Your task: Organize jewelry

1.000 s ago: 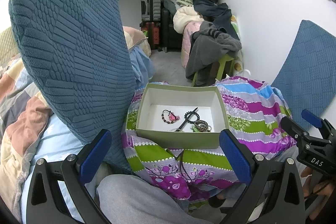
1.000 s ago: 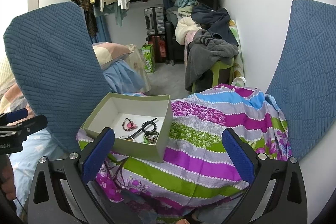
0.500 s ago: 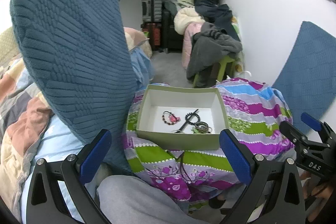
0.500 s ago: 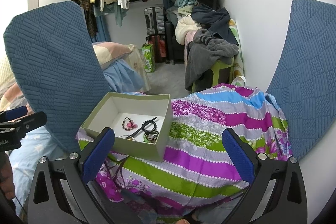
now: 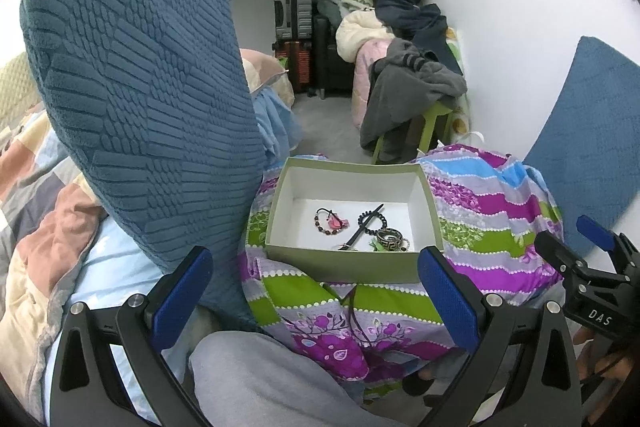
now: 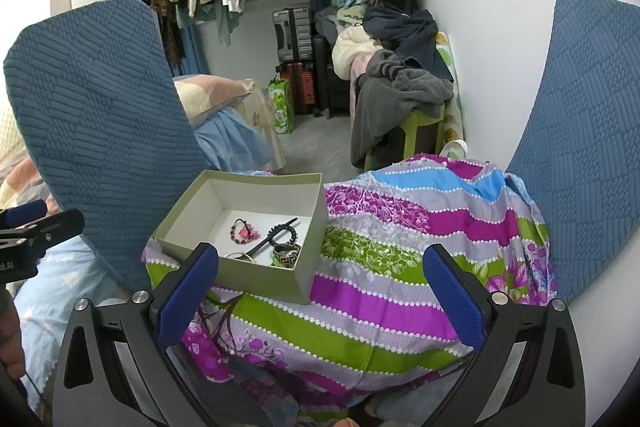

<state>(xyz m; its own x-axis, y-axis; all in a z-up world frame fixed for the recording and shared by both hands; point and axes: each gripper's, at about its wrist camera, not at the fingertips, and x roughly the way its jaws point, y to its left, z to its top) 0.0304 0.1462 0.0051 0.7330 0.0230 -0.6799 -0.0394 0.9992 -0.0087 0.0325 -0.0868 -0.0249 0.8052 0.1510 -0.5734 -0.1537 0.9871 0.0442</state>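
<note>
An open cardboard box [image 5: 354, 259] sits on a striped, flowered cloth [image 6: 400, 267], and the jewelry lies loose on its white floor. A beaded bracelet with a pink charm [image 5: 330, 221] rests toward the left, apart from the rest. A black hair stick [image 5: 362, 227] runs diagonally through the middle, crossing a ring of dark beads [image 5: 374, 217]. A patterned bangle [image 5: 390, 238] lies at the near right, close against the front wall.

The left gripper [image 5: 316, 291] hovers short of the box with its jaws spread wide and nothing between them. The right gripper [image 6: 320, 291] is likewise wide open and empty, just beside the box's near corner.

All the pieces look light. The beaded ones are probably limp and will sag, so pinching across the strand seems safest. The hair stick looks stiff, smooth and likely slippery; a hold near its middle would balance it. The bangle appears rigid and could be pinched across its band, though the box wall crowds it.
</note>
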